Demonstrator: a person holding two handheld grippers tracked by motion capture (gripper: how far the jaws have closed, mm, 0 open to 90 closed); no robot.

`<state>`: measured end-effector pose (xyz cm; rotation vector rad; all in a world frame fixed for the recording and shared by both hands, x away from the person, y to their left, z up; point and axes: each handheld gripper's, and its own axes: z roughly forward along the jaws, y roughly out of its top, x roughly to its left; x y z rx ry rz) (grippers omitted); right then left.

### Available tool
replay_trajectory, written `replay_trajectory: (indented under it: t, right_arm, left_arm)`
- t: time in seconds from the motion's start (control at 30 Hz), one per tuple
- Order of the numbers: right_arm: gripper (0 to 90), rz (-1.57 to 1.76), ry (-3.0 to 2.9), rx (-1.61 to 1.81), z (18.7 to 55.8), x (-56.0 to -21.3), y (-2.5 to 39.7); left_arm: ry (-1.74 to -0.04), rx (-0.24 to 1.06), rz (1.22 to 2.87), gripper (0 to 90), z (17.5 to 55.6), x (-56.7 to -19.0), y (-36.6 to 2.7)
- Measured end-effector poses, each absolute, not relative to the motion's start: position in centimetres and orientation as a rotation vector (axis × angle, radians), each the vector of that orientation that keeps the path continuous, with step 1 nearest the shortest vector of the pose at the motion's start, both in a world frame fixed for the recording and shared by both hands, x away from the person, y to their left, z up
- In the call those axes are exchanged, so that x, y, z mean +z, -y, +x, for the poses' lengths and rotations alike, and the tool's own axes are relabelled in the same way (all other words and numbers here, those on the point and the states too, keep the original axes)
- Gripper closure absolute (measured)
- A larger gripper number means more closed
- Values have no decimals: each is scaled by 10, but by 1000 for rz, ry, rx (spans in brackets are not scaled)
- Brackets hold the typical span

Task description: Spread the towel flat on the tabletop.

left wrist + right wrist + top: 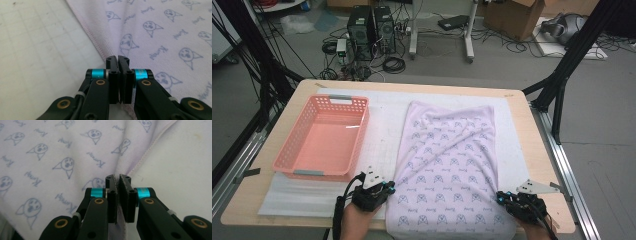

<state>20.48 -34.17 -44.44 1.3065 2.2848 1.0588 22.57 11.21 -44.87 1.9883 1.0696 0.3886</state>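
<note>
Lilac printed towel spread flat on the right half of the white mat, long way from far edge to near edge of the table, near end hanging just over the near edge; a few creases fanning out from the middle. Left gripper at the towel's near left hem, jaws pressed together on the pink-stitched edge, seen close in the left gripper view with cloth pinched between them and mat to the side. Right gripper at the near right hem, jaws closed on the towel's edge, a strip of lilac fabric caught between them in the right gripper view. Pink plastic basket on the left half of the mat, near the far left corner, just beside the towel's left edge but apart from it; nothing inside, bare pink bottom showing through. Both hands low at the near edge.
</note>
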Motion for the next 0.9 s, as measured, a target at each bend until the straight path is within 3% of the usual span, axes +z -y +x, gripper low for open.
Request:
replay_trajectory:
  t: [0.27, 0.3, 0.37, 0.5, 0.63, 0.73, 0.9]
  right_arm:
    - [857, 1259, -2349, 1052, 191, -442, 342]
    - [858, 1262, -2351, 1044, 187, -442, 344]
    - [859, 1262, -2349, 1028, 180, -441, 351]
    - [859, 1276, -2342, 1021, 166, -441, 367]
    - [836, 1275, -2367, 1039, 161, -440, 372]
    - [628, 1312, -2336, 1086, 168, -438, 369]
    - [621, 1332, -2226, 1066, 188, -436, 356]
  left_arm:
    - [-1056, 337, 1968, 851, 202, -449, -120]
    - [-1061, 323, 1955, 812, 203, -449, -119]
    - [-1078, 317, 1932, 638, 206, -451, -118]
    - [-1085, 319, 1896, 511, 213, -450, -120]
    - [-1084, 308, 1859, 494, 224, -447, -124]
    - [-1096, 289, 1856, 501, 234, -448, -121]
    - [-1044, 246, 1919, 548, 239, -453, -101]
